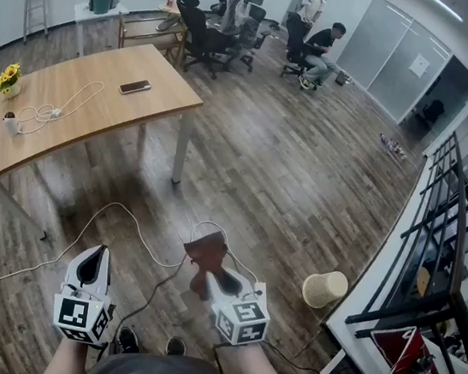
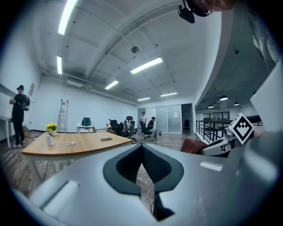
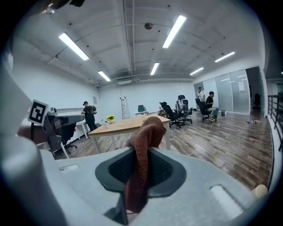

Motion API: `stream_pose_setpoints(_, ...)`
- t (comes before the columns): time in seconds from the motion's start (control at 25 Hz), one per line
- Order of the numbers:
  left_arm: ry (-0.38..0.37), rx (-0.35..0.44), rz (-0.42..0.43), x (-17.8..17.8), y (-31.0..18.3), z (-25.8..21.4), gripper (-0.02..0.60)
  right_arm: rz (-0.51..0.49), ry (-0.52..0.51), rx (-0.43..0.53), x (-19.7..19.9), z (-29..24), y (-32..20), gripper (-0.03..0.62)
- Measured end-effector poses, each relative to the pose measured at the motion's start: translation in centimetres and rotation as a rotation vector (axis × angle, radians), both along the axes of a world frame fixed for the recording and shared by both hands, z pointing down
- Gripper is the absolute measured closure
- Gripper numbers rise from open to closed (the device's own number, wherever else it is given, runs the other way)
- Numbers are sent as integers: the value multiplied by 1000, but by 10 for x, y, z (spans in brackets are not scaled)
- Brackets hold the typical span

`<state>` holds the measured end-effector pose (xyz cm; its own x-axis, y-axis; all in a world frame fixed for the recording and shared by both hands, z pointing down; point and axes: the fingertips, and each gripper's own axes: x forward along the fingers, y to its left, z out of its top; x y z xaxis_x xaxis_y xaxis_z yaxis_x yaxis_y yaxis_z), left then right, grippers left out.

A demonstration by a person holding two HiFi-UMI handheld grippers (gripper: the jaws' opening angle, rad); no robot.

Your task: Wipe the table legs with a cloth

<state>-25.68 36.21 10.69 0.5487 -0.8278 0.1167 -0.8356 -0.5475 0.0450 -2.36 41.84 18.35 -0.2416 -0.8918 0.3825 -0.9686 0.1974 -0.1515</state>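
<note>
Fingers (image 3: 163, 170) on my right gripper (image 3: 140, 172) clamped on the cloth (image 3: 143, 141), bulk left free ahead for wiping. Left gripper (image 2: 141, 152) fingers closed, empty. Counter leg (image 1: 181, 150) well ahead of both; approach first, I reckon.

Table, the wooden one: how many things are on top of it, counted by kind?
Flower pot: 1
Phone: 1
White cable: 1
Small white item, too small to tell what it is: 1
Total: 4
</note>
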Motion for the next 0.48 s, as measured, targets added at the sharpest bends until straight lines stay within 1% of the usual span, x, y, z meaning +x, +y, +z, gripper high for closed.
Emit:
stream_pose_setpoints(0.28, 5, -13, -17, 10, 8, 6, 563, -27, 4, 3, 6, 2, 4, 531)
stream_pose_setpoints(0.48, -17, -21, -19, 16, 12, 11, 563, -24, -13, -4, 12, 8, 6, 531)
